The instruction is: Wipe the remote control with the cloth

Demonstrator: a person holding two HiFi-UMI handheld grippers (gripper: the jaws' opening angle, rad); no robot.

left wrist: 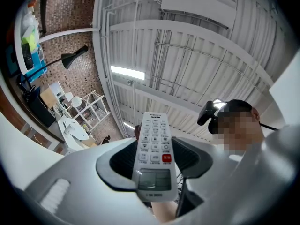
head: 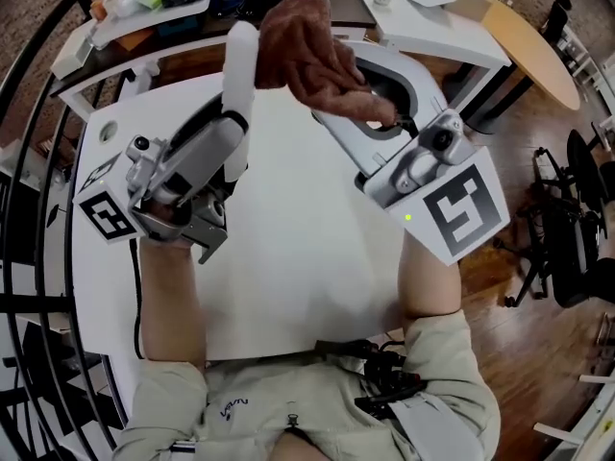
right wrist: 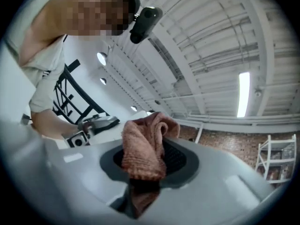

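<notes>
A white table (head: 288, 257) is lying beneath both tools; the right gripper (head: 377, 104) is clamping a bunched reddish-brown cloth (head: 312, 51), its jaws narrow on the fabric, which is spilling out past them toward the left; the left gripper (head: 229, 134) is gripping a white remote (left wrist: 153, 153) by its display end, jaws partway apart against its sides; the remote is being held above the table, its long axis running straight out along the jaws, free end pointing up and away from the person, keypad facing the gripper's camera; the cloth is sitting just beside that free end.
</notes>
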